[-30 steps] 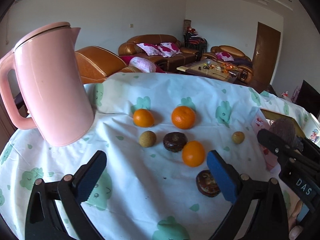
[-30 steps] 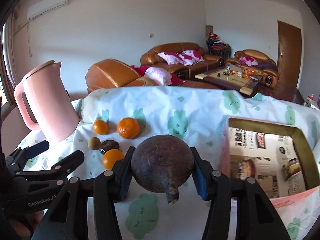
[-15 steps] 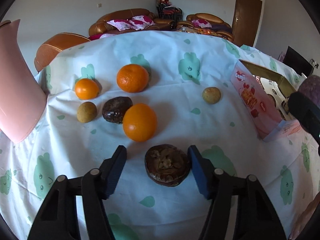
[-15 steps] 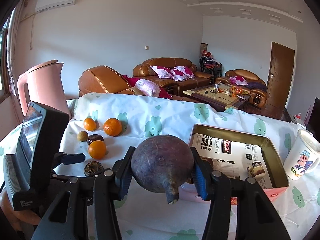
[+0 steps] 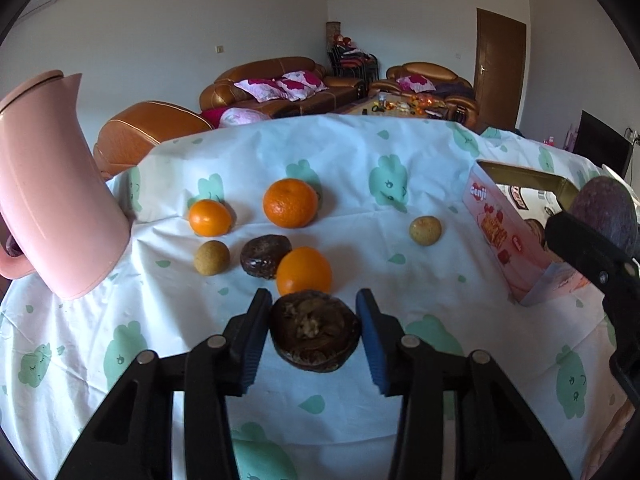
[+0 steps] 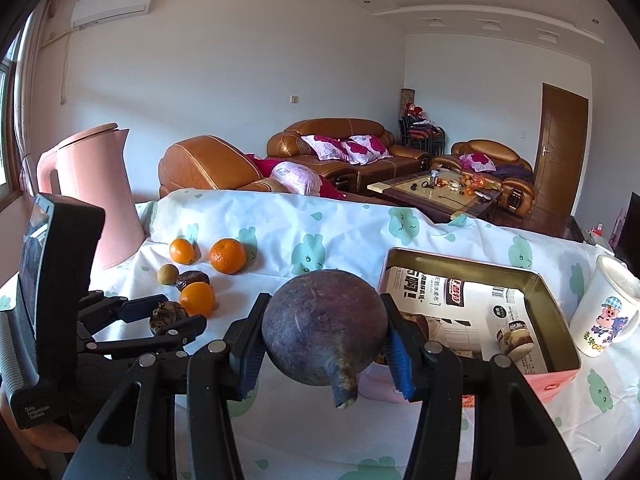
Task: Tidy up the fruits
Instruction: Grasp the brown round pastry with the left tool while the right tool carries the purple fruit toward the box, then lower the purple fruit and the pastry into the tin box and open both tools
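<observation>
My left gripper [image 5: 315, 332] has closed around a dark wrinkled brown fruit [image 5: 315, 335] on the tablecloth, its pads [image 5: 256, 332] touching the fruit's sides. It also shows in the right wrist view [image 6: 167, 314]. Beyond lie three oranges [image 5: 304, 271], [image 5: 290, 202], [image 5: 210, 218], another dark fruit [image 5: 265, 255] and two small tan fruits [image 5: 211, 257], [image 5: 425, 230]. My right gripper [image 6: 324, 336] is shut on a large dark purple round fruit [image 6: 323, 332], held in the air left of the open box [image 6: 552, 300].
A pink kettle [image 5: 52, 192] stands at the table's left. The pink cardboard box [image 5: 504, 236] sits at the right. A white cartoon mug [image 6: 608, 308] stands right of the box. Sofas and a coffee table lie beyond the table.
My left gripper moved down and forward to the wrinkled brown fruit and closed its jaws onto it. My right gripper rose and shifted right toward the box, still holding the purple fruit.
</observation>
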Tool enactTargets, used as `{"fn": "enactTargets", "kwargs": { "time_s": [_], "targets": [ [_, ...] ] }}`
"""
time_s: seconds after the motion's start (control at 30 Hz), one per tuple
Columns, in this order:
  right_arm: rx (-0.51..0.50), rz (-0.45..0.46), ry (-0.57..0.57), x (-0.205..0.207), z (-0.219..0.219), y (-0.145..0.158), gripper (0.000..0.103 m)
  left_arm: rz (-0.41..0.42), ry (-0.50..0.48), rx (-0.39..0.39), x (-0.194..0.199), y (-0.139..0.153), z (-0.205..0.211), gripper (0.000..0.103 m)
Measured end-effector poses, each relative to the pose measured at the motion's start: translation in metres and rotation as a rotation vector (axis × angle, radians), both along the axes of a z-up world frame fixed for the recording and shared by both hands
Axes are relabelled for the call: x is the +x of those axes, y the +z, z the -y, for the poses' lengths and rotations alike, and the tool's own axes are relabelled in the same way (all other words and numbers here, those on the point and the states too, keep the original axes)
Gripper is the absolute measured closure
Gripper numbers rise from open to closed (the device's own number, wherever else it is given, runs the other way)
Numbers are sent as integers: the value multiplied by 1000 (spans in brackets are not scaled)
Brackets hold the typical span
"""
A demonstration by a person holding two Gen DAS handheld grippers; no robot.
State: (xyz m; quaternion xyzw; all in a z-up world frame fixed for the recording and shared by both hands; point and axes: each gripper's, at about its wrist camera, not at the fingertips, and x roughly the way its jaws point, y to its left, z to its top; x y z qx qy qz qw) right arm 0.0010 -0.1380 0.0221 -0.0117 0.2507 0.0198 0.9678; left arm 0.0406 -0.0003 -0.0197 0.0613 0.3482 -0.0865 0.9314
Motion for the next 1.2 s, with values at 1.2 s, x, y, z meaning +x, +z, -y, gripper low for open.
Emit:
{"fn": "enactTargets", "kwargs": {
  "time_s": [1.2],
  "targets": [
    [-8,-27,-240,24,144,3,49,176,-121,-108,-8,34,146,57]
  ]
}}
